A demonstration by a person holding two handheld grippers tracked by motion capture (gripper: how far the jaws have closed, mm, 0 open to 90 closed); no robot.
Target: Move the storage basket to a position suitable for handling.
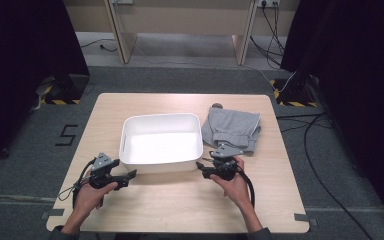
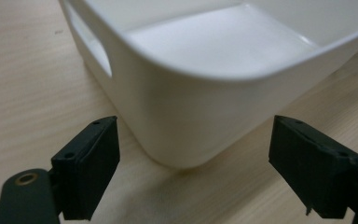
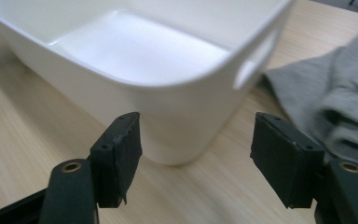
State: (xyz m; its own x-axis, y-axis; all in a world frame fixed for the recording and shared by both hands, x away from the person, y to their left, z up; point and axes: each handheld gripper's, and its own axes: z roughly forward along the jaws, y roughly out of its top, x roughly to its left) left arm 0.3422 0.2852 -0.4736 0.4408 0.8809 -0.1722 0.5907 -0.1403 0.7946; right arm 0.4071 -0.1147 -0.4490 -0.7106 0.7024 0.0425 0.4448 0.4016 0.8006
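Both jaw pairs spread, empty: left gripper [image 1: 130,174] at the tub's [image 1: 161,163] 7 o'clock corner, right gripper [image 1: 200,168] at 5; I'd square up to the wall before pinching.

Surface: a light wooden table [image 1: 180,210] with pale grain, standing on grey floor.
Middle of table: a white plastic tub [image 1: 161,159], rectangular with rounded corners and a handle slot in each end wall, resting flat on the wood [image 2: 37,88].
Right of tub: a folded grey garment [image 1: 231,127], lying flat just beside the tub's right wall [image 3: 256,60]; whether they touch cannot be told.
Behind garment: a small dark object [image 1: 216,105] near the far edge, too small to identify.
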